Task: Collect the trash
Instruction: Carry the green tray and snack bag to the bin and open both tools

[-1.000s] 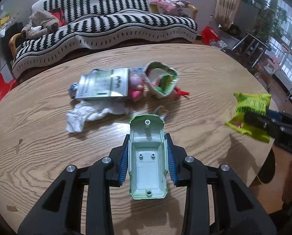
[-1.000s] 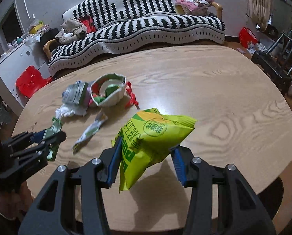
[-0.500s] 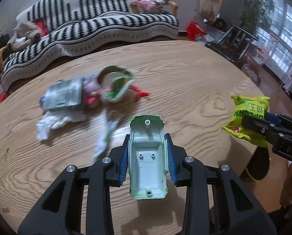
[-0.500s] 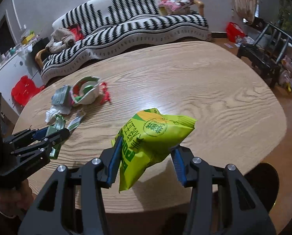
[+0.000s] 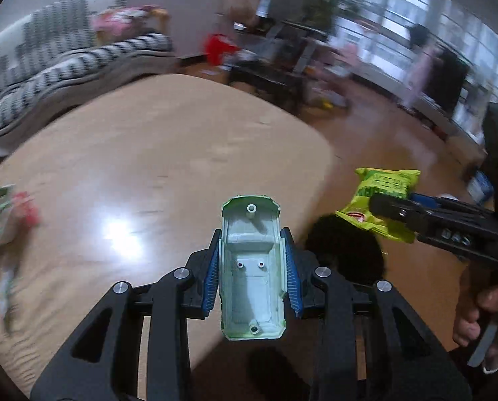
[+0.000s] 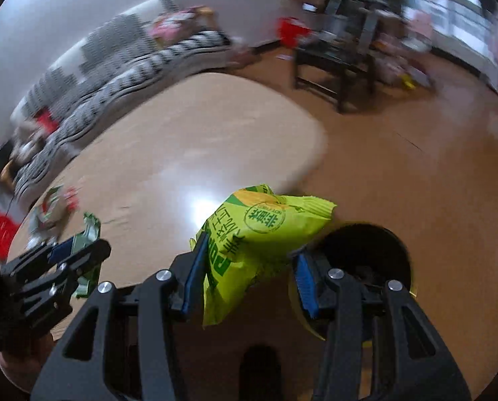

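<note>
My left gripper [image 5: 252,270] is shut on a pale green plastic shell [image 5: 251,274], held over the near right edge of the wooden table [image 5: 142,167]. My right gripper [image 6: 249,267] is shut on a yellow-green snack bag [image 6: 259,234]; it shows in the left wrist view too [image 5: 382,207]. A round black bin [image 6: 366,250] sits on the floor just beyond the bag, also seen in the left wrist view [image 5: 342,247]. More trash [image 5: 5,214] lies at the table's far left.
A striped sofa [image 6: 115,67] stands behind the table. A dark side table [image 6: 336,63] and clutter stand on the floor at right. The left gripper appears in the right wrist view [image 6: 72,260]. Both views are motion-blurred.
Both grippers have swung right, off the table's edge toward the black bin, still holding their items. The trash pile has slid to the left of view.
</note>
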Available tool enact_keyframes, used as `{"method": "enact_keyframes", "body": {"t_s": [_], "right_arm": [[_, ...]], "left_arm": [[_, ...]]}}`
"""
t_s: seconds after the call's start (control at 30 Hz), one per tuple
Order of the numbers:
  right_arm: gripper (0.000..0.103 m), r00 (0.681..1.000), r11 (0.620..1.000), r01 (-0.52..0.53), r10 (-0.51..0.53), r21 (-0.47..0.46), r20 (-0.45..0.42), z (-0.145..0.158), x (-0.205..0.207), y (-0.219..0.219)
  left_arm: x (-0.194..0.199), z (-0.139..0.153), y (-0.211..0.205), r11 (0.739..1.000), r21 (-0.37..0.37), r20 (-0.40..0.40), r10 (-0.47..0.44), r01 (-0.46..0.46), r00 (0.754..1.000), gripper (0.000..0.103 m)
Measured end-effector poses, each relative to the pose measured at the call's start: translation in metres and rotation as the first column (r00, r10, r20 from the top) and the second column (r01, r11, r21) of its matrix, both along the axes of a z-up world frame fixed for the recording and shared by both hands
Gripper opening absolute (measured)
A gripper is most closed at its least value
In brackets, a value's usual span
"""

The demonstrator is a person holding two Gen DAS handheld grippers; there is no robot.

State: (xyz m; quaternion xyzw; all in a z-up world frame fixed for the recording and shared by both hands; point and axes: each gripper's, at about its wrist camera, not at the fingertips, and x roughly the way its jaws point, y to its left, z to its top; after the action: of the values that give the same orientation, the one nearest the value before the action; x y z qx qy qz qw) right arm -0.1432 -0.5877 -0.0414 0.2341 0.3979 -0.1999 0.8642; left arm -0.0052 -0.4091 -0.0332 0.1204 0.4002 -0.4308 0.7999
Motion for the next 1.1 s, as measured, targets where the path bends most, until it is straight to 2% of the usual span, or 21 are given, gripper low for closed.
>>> {"method": "enact_keyframes", "body": {"t_s": [0.17,0.33,0.5,0.87,0.9,0.97,1.03,1.1], "right_arm": [[0.048,0.987,0.989,0.145,-0.141,0.043,-0.072,-0.029,-0.047,-0.055],[0.048,0.968,0.968,0.231,-0.218,0.095,-0.128,-0.053,-0.075,-0.09],[0.048,0.964,0.963,0.248,-0.235,0.104,-0.128,-0.056,-0.082,-0.098],[0.051,0.959,0.958,0.263,-0.246,0.117,-0.142,-0.059,-0.08,-0.1],[0.052,0.958,0.957,0.264,-0.245,0.119,-0.148,-0.059,-0.079,-0.101],[0.054,0.958,0.957,0.266,-0.248,0.117,-0.147,-0.059,-0.078,-0.101],[0.059,0.957,0.957,0.268,-0.251,0.113,-0.145,-0.057,-0.078,-0.1],[0.061,0.956,0.956,0.271,-0.254,0.111,-0.143,-0.057,-0.078,-0.1]], "left_arm": [[-0.035,-0.031,-0.068,0.991,0.019,-0.079,-0.132,0.134,0.988,0.033],[-0.058,-0.063,-0.11,0.975,0.046,-0.131,-0.208,0.215,0.969,0.033],[-0.064,-0.083,-0.136,0.966,0.068,-0.166,-0.235,0.249,0.958,0.033],[-0.049,-0.099,-0.164,0.962,0.06,-0.196,-0.249,0.265,0.949,0.034],[-0.049,-0.1,-0.165,0.963,0.058,-0.195,-0.248,0.264,0.949,0.035],[-0.047,-0.102,-0.166,0.961,0.053,-0.203,-0.255,0.271,0.945,0.049],[-0.044,-0.102,-0.165,0.964,0.053,-0.191,-0.246,0.261,0.95,0.058],[-0.046,-0.099,-0.161,0.966,0.05,-0.189,-0.24,0.253,0.952,0.062]]}}
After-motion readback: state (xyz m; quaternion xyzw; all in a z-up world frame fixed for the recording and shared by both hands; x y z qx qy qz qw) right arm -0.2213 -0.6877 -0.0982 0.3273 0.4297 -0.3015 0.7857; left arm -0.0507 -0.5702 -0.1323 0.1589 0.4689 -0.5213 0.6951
